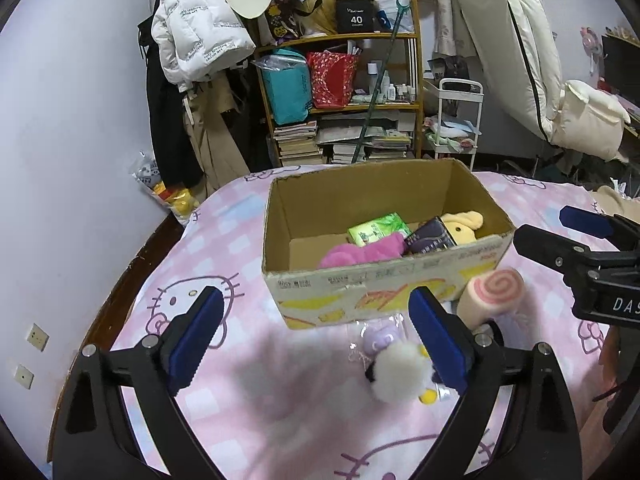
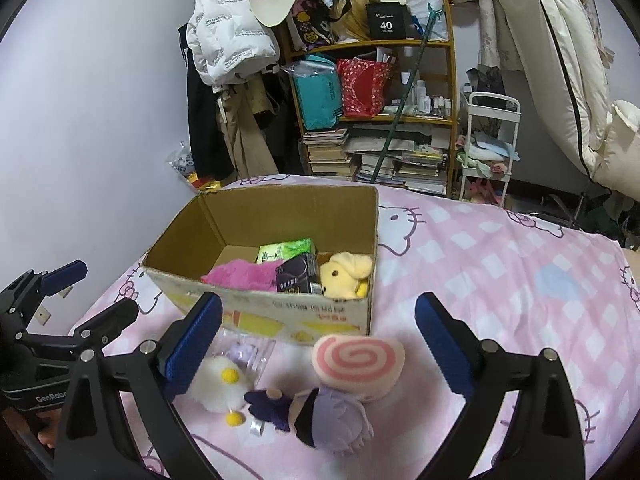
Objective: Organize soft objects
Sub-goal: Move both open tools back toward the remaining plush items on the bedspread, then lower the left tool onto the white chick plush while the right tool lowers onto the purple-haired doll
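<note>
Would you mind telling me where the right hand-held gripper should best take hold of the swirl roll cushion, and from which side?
Grip the swirl roll cushion across its rounded sides, coming from above and the near side with the right hand-held gripper. It lies on the bedsheet with its spiral end facing the camera, and the open fingers look wide enough to straddle it. Mind the purple-haired doll lying against it.

Dim, cool indoor light, soft shadows on the bedspread [image 1: 280, 400] (strong fisheye bending, dark corners), slight softness throughout.

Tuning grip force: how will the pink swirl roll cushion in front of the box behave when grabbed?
The swirl roll cushion looks like plush foam, so it probably squashes between the pads and is light. Its round body may roll on the bedsheet if nudged. Both grippers hang open.
</note>
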Motion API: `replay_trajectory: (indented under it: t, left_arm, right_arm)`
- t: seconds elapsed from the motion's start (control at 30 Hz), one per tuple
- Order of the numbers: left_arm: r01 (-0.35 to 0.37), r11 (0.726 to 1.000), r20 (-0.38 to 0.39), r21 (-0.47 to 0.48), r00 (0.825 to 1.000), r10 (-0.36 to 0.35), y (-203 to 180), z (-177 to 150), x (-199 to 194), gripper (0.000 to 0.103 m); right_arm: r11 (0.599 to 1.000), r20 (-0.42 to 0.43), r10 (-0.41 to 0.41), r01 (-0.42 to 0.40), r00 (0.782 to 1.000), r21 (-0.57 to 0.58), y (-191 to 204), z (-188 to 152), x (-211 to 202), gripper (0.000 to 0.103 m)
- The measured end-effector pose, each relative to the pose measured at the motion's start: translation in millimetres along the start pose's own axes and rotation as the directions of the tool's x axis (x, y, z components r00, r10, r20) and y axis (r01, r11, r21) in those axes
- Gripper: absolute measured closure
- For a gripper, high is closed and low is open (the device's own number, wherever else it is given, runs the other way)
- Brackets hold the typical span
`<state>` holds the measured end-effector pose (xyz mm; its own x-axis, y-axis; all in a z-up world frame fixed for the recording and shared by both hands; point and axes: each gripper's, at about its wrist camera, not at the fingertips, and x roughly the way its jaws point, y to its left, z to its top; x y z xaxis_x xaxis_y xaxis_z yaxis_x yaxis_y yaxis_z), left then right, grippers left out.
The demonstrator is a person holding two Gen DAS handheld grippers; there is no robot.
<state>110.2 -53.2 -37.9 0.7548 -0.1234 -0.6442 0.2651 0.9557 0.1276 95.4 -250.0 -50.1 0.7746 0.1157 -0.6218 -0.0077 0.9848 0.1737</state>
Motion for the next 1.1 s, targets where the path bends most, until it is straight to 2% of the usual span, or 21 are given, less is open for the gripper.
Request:
replay_trajectory:
  t: [0.53, 0.7, 1.1]
  left_arm:
    - [0.049, 0.999, -0.032, 0.018, 0.998, -0.048, -8.5, -16.7, -14.7, 0.011]
    - [0.052, 0.999, -0.04, 0.004, 0.998, -0.052, -6.3, -17.7, -12.6, 0.011]
    - [0.065, 0.998, -0.085, 0.01, 0.994, -0.064, -8.8, -20.0, 4.4, 0.011]
  right_arm:
    - [0.998, -0.03, -0.032, 0.034, 0.999, 0.054, -0.7, -19.5, -19.6, 0.002]
    - [0.995, -0.082, -0.047, 0.054, 0.996, 0.083, -6.0, -23.5, -13.1, 0.002]
    - [0.992, -0.105, -0.046, 0.058, 0.993, 0.109, -11.4, -28.8, -6.8, 0.002]
